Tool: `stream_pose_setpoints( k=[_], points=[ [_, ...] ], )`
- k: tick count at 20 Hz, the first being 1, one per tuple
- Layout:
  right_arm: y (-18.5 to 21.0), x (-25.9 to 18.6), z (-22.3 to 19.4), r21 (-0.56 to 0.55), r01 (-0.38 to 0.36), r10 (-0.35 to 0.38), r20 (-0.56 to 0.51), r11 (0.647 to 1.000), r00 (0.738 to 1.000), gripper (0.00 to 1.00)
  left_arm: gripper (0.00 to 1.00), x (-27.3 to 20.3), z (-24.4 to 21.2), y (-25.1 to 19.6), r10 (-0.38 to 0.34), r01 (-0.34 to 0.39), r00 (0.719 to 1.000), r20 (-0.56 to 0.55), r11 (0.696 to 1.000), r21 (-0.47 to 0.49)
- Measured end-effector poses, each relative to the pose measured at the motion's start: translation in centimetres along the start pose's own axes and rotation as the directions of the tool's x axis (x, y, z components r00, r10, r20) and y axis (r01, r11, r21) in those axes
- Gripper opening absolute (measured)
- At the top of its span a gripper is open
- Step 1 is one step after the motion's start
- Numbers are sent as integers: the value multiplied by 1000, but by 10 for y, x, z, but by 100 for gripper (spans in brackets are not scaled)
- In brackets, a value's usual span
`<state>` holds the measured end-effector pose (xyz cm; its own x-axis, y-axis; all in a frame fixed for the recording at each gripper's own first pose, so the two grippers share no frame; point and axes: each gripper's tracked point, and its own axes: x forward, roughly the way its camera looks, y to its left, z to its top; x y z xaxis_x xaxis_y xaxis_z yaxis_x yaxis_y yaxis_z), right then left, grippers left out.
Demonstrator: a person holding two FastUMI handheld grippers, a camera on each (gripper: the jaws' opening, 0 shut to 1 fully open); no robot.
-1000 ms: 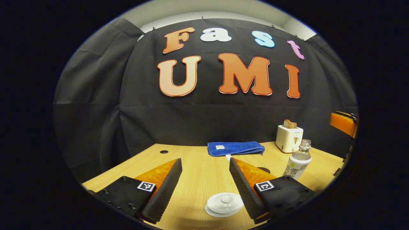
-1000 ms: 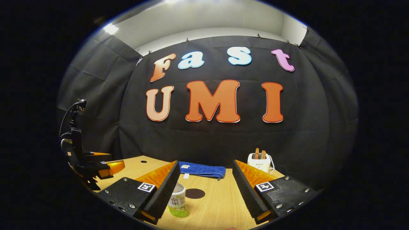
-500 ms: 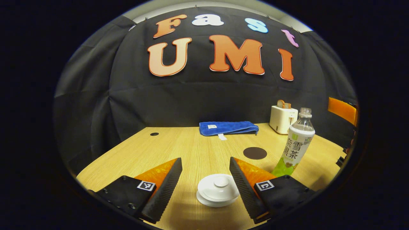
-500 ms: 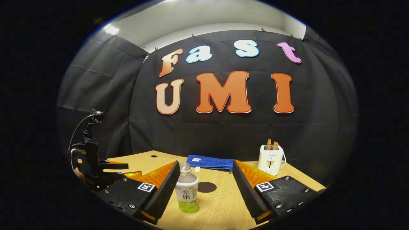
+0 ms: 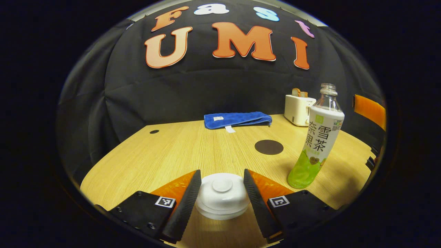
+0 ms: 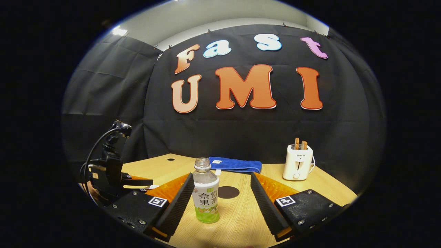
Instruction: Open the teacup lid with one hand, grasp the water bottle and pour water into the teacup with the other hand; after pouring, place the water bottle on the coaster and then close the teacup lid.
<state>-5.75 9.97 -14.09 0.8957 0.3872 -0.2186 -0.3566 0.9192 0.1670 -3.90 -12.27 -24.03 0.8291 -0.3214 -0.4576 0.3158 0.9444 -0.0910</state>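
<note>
the left gripper (image 5: 222, 181) sat spread with the white teacup lid (image 5: 222, 193) right between its fingers, probably not quite touching yet. the water bottle (image 6: 205, 191) stood upright on the table (image 6: 237, 220) between the right gripper (image 6: 220, 193) fingers, also spread, nearer its left finger.

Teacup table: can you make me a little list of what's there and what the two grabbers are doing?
teacup: white, lid on
left gripper: open, fingers either side of the lid, whether touching is unclear
water bottle: upright, cap off
right gripper: open, bottle near its left finger, not gripped
coaster: dark, round, bare
blue towel: folded, at the back
toaster: white, holds toast
table: light wood
</note>
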Motion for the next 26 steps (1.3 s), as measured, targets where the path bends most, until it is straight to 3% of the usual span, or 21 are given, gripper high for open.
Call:
stream_pose_setpoints(
  k=[2,8,9,12,13,26],
  points=[
    [-1,2,-3,4,-2,2,-7,1000,1000,99,79,1,0,1,2,-2,1000,-3,1000,7],
    [-1,4,-7,2,-13,13,-15,1000,1000,99,60,7,9,1,12,-13,1000,19,1000,11],
    [0,5,-7,4,-15,15,-16,1000,1000,99,41,8,5,0,11,-11,1000,2,1000,20],
    [3,7,-5,-2,-23,23,-10,1000,1000,99,40,7,11,5,27,-27,999,21,1000,6],
    [3,8,-6,-6,-25,24,-14,1000,1000,99,30,4,11,5,25,-25,999,23,1000,-13],
    [40,35,-66,-99,-78,61,-165,992,984,99,29,-12,41,33,74,-76,991,112,997,14]
  ],
)
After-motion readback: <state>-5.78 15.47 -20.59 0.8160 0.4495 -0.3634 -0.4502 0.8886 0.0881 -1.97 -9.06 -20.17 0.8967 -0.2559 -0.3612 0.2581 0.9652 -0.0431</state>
